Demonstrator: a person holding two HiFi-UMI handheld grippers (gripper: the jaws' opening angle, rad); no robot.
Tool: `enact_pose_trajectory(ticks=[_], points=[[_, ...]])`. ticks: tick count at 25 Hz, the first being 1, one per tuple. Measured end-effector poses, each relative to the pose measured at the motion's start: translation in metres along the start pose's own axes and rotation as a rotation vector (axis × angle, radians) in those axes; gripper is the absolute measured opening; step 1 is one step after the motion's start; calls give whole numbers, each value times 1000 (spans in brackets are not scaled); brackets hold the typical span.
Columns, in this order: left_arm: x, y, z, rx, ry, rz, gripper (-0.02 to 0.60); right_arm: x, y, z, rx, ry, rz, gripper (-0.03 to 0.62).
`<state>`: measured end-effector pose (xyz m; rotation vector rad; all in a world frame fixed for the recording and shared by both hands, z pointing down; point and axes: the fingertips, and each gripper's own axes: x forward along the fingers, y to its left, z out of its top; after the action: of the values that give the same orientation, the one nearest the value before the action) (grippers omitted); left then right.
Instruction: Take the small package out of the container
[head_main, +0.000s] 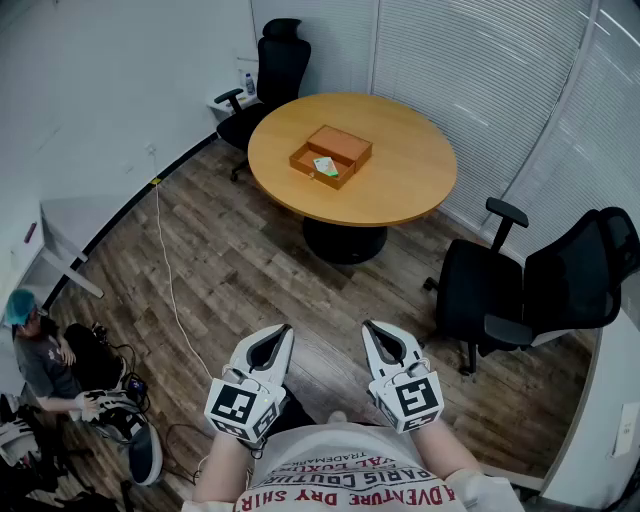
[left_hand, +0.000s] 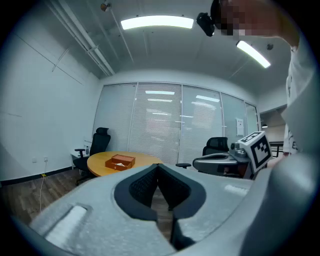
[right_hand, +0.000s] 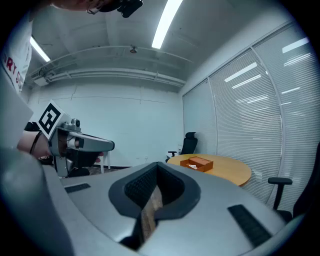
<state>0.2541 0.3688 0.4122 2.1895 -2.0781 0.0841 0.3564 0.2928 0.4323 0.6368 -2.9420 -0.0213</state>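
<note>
Box (head_main: 303, 160) sits on the round bench (head_main: 400, 170), well ahead of both claws and across open floor (head_main: 230, 270). In the head view it's approx. dead centre between left claw (head_main: 281, 333) and right claw (head_main: 373, 329), so neither is clearly nearer; my guess is either could go. Whole gap has to be closed first, nothing within reach yet.

Both claws clenched, tips together, nothing gripped. In the left gripper view the left claw (left_hand: 159, 166) shows only floor through the slit behind its tips, and the right claw (right_hand: 156, 168) shows the same in the right gripper view.

Box is open, lid flat on the far side. Packet (head_main: 325, 166) lies inside the near half: small, pale w/ a green patch, looks flat and light. Too small to call its long axis.
</note>
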Motion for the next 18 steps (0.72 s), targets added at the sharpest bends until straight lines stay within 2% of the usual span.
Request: enact_pose_trajectory(ticks=[7, 11, 14, 18], points=[[6, -3, -1, -8, 9, -20, 11, 4, 8, -5, -7, 25, 23, 6], [7, 3, -3, -15, 15, -18, 11, 15, 2, -10, 54, 43, 11, 6], [6, 18, -8, -43, 17, 11, 11, 25, -1, -14, 116, 47, 14, 6], [9, 43, -13, -87, 7, 46, 11, 44, -1, -19, 99, 65, 25, 8]])
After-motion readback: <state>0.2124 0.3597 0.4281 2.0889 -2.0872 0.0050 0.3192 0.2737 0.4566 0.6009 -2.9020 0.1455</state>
